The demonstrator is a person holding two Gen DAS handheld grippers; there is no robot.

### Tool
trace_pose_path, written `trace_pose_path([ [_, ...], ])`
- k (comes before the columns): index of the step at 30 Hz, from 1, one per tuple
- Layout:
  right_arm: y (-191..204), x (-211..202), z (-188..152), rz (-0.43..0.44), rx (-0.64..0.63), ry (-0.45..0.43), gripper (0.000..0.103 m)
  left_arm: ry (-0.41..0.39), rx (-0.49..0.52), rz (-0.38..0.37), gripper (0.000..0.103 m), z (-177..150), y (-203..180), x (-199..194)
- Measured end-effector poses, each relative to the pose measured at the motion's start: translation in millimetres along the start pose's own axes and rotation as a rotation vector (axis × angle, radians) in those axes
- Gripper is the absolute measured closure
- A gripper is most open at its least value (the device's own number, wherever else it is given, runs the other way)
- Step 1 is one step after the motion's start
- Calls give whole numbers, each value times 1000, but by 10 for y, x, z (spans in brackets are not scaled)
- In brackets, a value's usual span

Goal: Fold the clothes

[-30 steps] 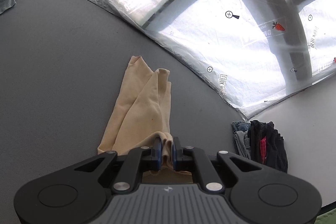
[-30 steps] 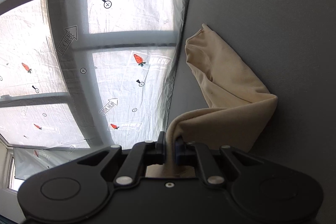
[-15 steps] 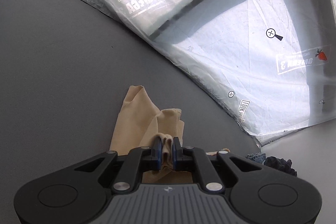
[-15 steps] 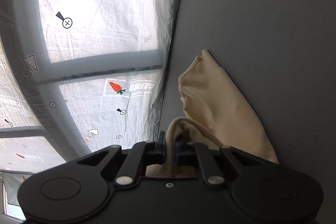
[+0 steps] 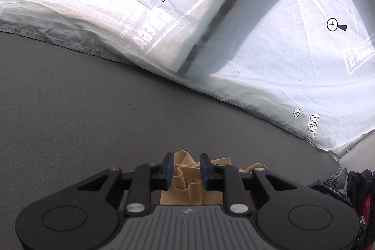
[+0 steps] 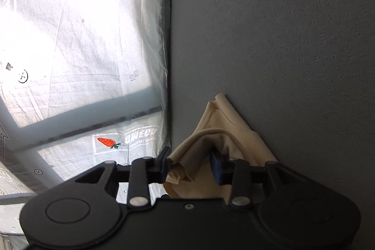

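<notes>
A beige garment [image 5: 186, 191] lies bunched in folds on the grey table [image 5: 93, 109], close to the far edge. My left gripper [image 5: 187, 170] stands over it, its jaws opening, and loose folds sit between the blue pads without being pinched. In the right wrist view the same beige garment [image 6: 225, 118] lies along the table [image 6: 281, 39] edge, one corner pointing away. My right gripper [image 6: 189, 164] has its jaws opening too. A hump of the cloth rests slack between its fingers.
A translucent white sheet [image 5: 234, 39] printed with carrots and arrows hangs just behind the table edge, also seen as the sheet [image 6: 93, 50] on the right wrist's left. A pile of dark clothes and jeans [image 5: 356, 182] lies at the far right.
Both grippers carried the garment's held edge forward and down onto the rest of the cloth near the table edge. Both then went from shut on the cloth to open.
</notes>
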State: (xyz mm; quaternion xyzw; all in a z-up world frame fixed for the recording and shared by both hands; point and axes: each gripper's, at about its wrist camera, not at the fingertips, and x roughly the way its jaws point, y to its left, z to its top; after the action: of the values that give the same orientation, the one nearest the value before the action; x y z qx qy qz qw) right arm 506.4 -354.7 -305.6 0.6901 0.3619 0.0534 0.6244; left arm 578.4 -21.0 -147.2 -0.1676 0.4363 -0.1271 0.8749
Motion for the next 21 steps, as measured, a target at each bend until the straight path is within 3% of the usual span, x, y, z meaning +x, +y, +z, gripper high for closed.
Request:
trace_pose_path([
  [4,226,-93,45,-48,-150,-77,56,3,89,34,61,-98,-35,-38],
  [6,440,-123,0,-152,-341,-108,52,33,121,48,55,-212,-26,-11],
  [9,767,-37,-256,-394,-744,-126,50,84,143,93,52,-404,2,72],
  [11,824,48,-415,-477,-898,-115,50,117,154,113,51,-503,8,135],
  [16,795,219,-536,-556,-974,-79,50,145,205,140,47,-584,-59,239],
  [21,774,308,-682,-566,-1006,-37,50,154,247,150,46,-592,-104,324],
])
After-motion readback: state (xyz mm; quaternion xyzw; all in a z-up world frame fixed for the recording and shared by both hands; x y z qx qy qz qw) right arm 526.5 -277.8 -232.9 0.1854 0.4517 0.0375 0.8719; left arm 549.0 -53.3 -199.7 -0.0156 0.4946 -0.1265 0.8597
